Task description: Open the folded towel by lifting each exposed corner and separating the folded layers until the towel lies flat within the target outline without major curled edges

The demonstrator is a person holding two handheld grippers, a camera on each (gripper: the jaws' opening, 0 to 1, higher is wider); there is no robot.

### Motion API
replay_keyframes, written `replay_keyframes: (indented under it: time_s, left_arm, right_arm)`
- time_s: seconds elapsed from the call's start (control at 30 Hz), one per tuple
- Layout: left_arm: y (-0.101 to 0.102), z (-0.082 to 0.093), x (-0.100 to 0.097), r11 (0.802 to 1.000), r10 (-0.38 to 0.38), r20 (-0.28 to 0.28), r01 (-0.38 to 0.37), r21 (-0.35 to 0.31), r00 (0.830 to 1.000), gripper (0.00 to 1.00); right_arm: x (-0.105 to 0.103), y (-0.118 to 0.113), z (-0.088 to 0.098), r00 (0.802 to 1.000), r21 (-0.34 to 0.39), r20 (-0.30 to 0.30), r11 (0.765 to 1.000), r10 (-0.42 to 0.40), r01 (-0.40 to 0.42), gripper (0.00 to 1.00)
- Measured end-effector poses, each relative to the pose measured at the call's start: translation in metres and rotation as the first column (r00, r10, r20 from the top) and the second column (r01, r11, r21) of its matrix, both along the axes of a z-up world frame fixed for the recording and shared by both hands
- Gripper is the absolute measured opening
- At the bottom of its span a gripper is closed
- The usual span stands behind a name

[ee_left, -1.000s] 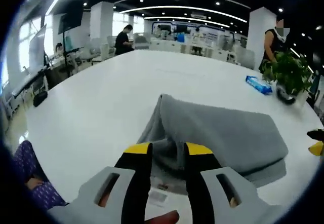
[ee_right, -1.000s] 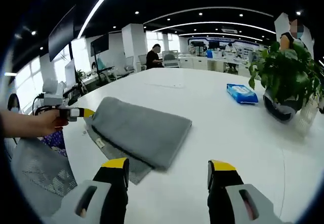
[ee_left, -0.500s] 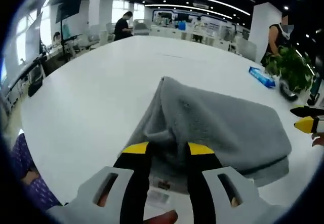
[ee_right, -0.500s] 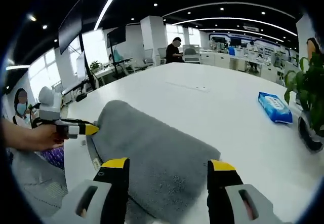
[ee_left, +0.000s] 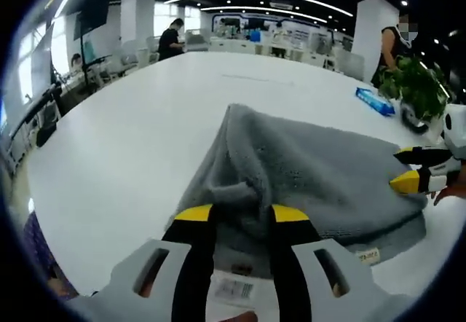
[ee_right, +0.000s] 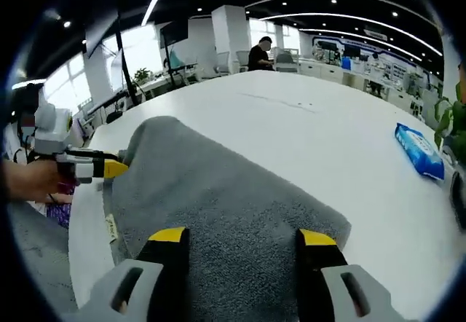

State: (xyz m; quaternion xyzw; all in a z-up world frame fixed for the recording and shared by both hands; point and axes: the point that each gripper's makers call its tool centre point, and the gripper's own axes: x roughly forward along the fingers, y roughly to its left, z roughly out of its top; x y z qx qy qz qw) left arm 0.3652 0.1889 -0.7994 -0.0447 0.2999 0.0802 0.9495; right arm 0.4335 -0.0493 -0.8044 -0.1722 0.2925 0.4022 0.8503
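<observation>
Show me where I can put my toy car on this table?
Bare table lies left of the towel in the left gripper view and beyond it toward the far edge. More bare room sits between the towel and the blue pack. It is crowded at the towel, where both grippers work, and by the plant.

The left gripper view sits low and close at the near edge of the grey towel (ee_left: pixel 306 176), looking along the white desk (ee_left: pixel 131 132) toward the far office. The right gripper view looks from directly above the towel (ee_right: pixel 226 213). Both share towel, desk and blue packet (ee_right: pixel 420 149).
</observation>
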Motion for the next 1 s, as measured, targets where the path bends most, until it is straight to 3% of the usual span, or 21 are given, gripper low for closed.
replay_keyframes:
  time_s: [0.07,0.13,0.27,0.47,0.67,1.0]
  left_arm:
    - [-0.001,0.0,0.002,1.0,-0.006,0.043,0.006,0.008,0.999,0.27]
    - [-0.001,0.002,0.002,0.999,0.019,0.075,-0.016,-0.042,0.997,0.27]
    - [-0.002,0.002,0.003,0.999,-0.033,0.061,0.034,-0.017,0.998,0.27]
    - [-0.002,0.003,0.01,0.995,-0.095,0.074,0.098,-0.035,0.993,0.27]
    - [-0.004,0.003,0.014,0.987,-0.156,0.043,0.157,-0.042,0.987,0.27]
    - [-0.008,0.0,0.035,0.959,-0.278,-0.021,0.276,-0.061,0.96,0.27]
  right_arm:
    - [-0.001,-0.001,0.002,0.998,0.08,-0.034,0.995,-0.062,0.064,0.56]
    - [-0.002,-0.001,0.002,0.998,0.079,-0.024,0.995,-0.061,0.063,0.56]
    - [-0.002,0.0,0.003,0.997,0.068,-0.033,0.995,-0.071,0.074,0.56]
    - [-0.004,-0.003,0.001,0.993,0.028,-0.08,0.995,-0.09,0.092,0.55]
    - [-0.009,-0.005,0.001,0.986,0.006,-0.115,0.993,-0.117,0.118,0.54]
    - [-0.021,-0.016,0.001,0.975,-0.032,-0.165,0.989,-0.15,0.147,0.48]
